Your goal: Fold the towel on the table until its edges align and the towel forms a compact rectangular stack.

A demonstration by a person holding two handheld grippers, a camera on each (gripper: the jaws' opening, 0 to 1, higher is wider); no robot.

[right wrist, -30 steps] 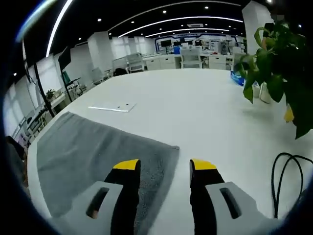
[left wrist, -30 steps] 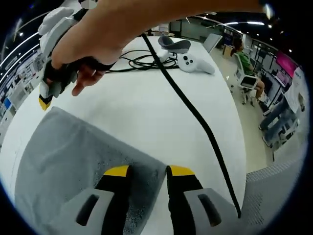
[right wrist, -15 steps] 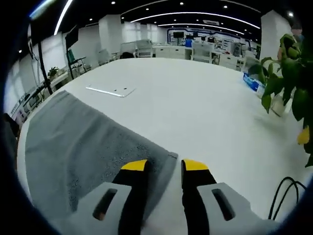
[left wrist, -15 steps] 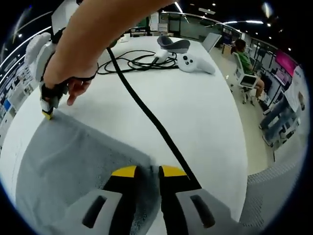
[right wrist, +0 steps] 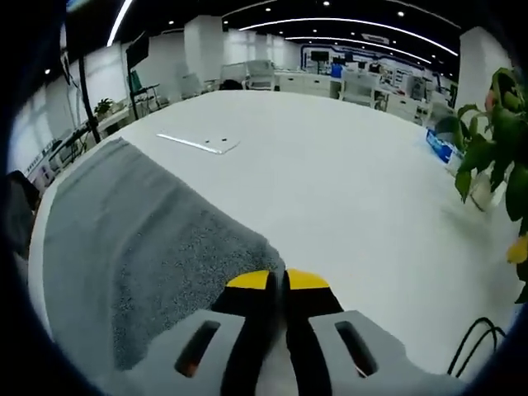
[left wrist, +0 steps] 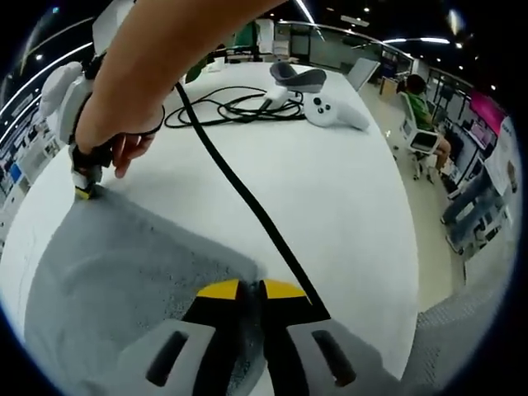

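The table [left wrist: 346, 190] carries the towel [left wrist: 124, 272] flat, one layer, unfolded. Both grippers have just closed: a second ago each stood open over a corner. Now the left gripper [left wrist: 250, 289] pinches one corner and the right gripper [right wrist: 275, 280] another, so the first fold can likely begin.

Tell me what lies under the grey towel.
The grey towel lies flat on the white table, which shows around its edges. Each gripper, left and right, is shut on a corner. Whatever is directly beneath the cloth is covered.
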